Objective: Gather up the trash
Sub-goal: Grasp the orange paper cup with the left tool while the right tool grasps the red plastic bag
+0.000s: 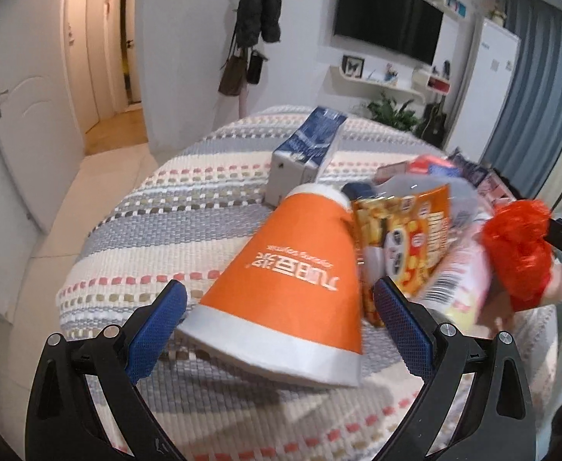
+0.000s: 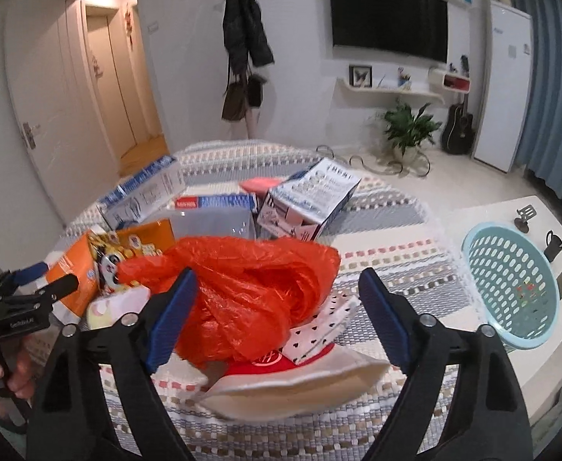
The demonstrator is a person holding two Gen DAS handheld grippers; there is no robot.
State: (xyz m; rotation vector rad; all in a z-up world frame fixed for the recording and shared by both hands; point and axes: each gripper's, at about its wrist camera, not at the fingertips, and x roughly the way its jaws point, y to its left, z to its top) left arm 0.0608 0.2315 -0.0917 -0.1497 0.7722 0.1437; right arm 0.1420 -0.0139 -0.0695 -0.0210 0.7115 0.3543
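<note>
Right hand-held gripper [image 2: 277,319] gapes wide around the crumpled orange plastic bag [image 2: 242,292]; left hand-held gripper [image 1: 281,307] is equally wide about the toppled orange paper cup [image 1: 292,276]. Best to close mid-body on each, then carry them to the teal basket [image 2: 511,288]. Both lie on the bed's woven striped cover [image 2: 388,253], milk cartons [image 2: 311,199] behind, in a bedroom with a wall television [image 2: 388,15].

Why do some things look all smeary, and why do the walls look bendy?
Left wrist view: the snack packet and red plastic bag are smeared by motion blur, while the orange paper cup is fairly sharp. Right wrist view: mostly sharp; the fisheye lens curves the door frame and puts dark corners round the picture.
</note>
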